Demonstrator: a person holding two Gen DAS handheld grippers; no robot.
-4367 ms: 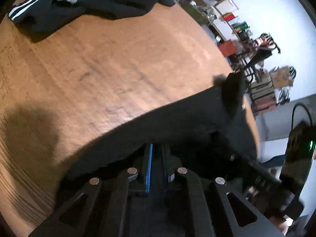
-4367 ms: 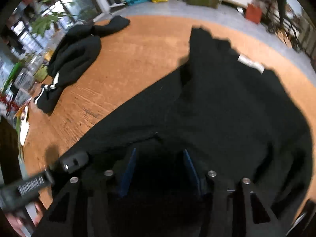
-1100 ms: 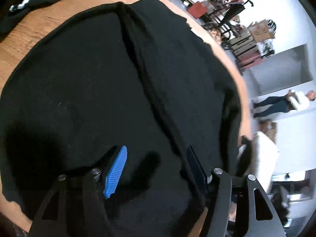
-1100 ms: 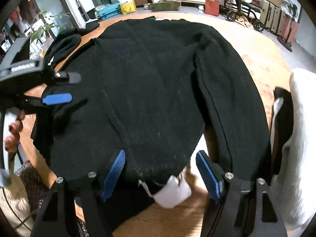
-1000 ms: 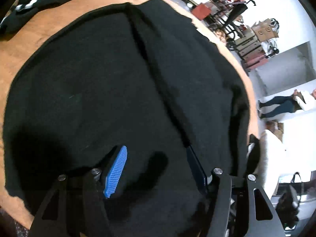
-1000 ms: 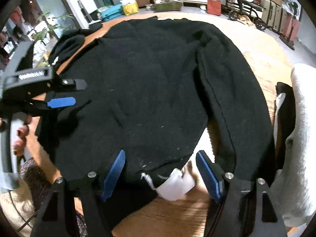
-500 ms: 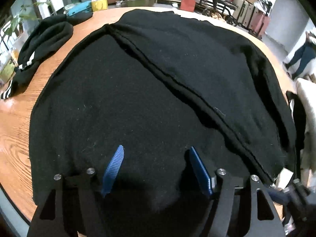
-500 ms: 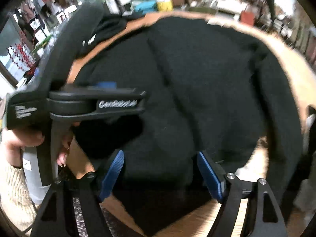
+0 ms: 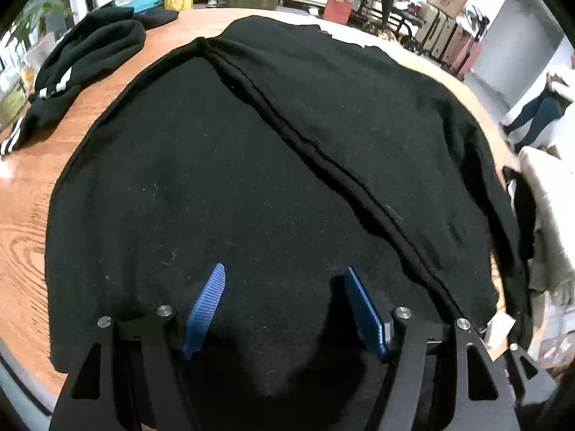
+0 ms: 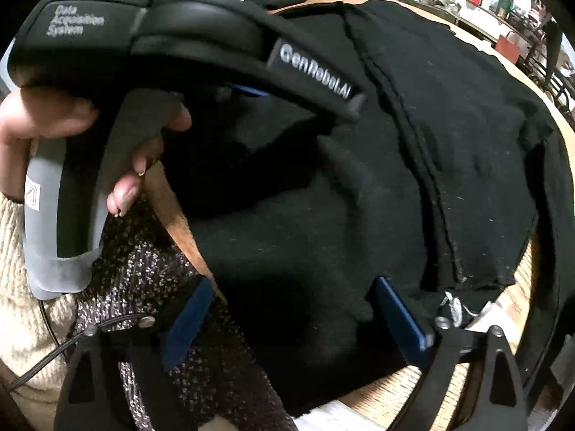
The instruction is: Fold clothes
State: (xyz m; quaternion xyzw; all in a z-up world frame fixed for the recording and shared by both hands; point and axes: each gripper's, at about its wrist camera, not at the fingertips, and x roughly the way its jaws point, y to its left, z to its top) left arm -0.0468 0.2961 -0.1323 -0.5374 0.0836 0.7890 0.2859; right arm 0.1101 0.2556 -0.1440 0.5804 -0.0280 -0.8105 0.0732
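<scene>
A black sweater (image 9: 280,151) lies spread over the round wooden table (image 9: 25,186), folded lengthwise with a seam ridge running diagonally across it. It also fills the right wrist view (image 10: 413,165). My left gripper (image 9: 284,280) is open and empty, its blue pads hovering over the sweater's near edge. My right gripper (image 10: 291,291) is open and empty above the sweater's near edge at the table rim. The left gripper's black body (image 10: 187,32), held by a hand, crosses the upper left of the right wrist view.
A second black garment with white stripes (image 9: 86,57) lies bunched at the table's far left. A white fluffy item (image 9: 550,215) sits off the table's right side. A white tag (image 10: 456,305) shows by the sweater's near right corner. Cluttered shelves and boxes stand behind.
Both grippers let go of the sweater, which now lies flat. Over the last second the left gripper swung to face along the table, and the right turned left until the left gripper's body fills its view.
</scene>
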